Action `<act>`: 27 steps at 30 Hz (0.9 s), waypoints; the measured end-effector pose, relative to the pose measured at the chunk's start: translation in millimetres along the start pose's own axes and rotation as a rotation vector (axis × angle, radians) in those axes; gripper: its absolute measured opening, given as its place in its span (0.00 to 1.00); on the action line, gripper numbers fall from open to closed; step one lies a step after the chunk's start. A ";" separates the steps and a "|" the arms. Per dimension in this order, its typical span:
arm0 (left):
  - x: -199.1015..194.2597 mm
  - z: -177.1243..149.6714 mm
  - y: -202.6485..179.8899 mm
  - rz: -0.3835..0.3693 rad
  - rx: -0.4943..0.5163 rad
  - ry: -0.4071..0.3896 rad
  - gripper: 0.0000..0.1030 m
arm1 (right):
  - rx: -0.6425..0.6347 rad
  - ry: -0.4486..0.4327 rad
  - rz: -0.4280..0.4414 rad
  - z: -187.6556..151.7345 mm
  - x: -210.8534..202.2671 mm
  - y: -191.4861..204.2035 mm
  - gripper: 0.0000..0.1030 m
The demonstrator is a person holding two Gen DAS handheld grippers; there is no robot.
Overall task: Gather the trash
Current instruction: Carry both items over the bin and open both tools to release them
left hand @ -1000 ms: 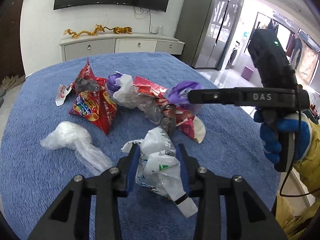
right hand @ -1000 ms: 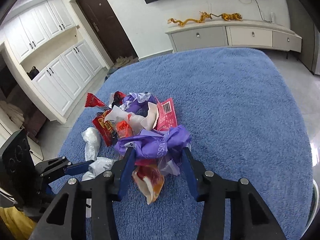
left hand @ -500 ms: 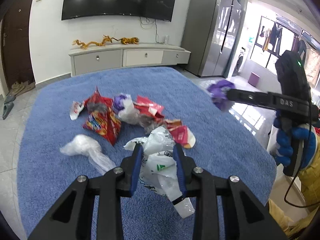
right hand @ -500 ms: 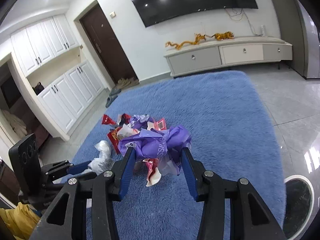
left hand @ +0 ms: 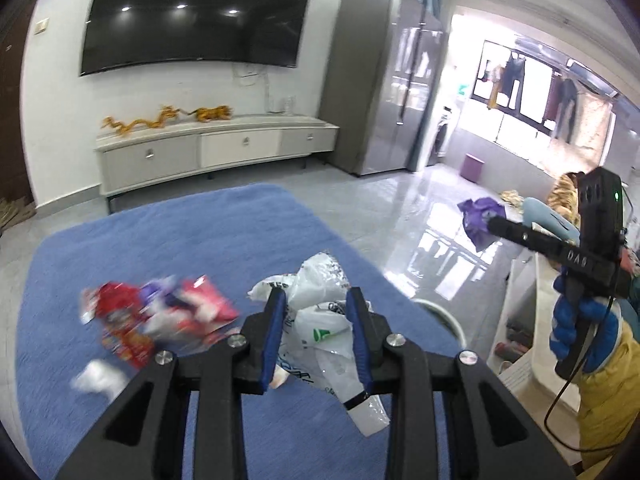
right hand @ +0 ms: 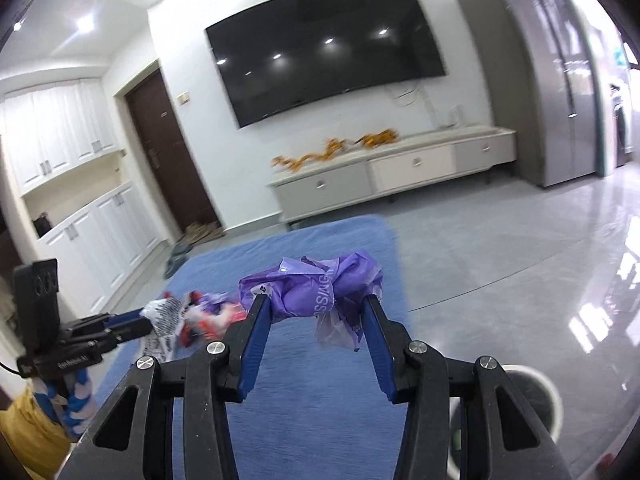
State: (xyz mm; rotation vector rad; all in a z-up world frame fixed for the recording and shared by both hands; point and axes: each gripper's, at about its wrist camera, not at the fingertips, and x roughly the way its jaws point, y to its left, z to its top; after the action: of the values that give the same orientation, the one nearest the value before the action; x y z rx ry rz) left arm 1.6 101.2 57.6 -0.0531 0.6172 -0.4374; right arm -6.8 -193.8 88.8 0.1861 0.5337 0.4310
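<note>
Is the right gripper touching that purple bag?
Touching. The right wrist view shows the right gripper with both blue fingers pressed against the purple bag, holding it above the carpet.

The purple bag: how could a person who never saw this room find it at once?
Start at the blue carpet in front of the wall television. Above its near edge the right claw is lifted, and the purple bag is crumpled between its blue pads. It is the only purple, held piece there; the bag in the left claw is white, and the wrappers on the carpet are mostly red.
</note>
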 end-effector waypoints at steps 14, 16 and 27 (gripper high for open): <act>141.9 55.9 -132.9 -0.196 0.110 0.120 0.29 | 0.183 0.048 -0.336 -39.1 -32.7 -131.7 0.43; 162.6 55.6 -146.2 -0.208 0.107 0.150 0.29 | 0.215 0.080 -0.357 -50.3 -27.0 -148.7 0.43; 265.5 38.6 -201.8 -0.214 0.125 0.298 0.30 | 0.328 0.248 -0.417 -89.8 27.2 -204.0 0.47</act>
State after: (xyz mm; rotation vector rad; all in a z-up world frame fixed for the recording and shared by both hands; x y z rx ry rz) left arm 139.8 -194.5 -20.9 0.0674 0.8799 -0.6983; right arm 37.9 -358.8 -56.9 0.3299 0.8656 -0.0452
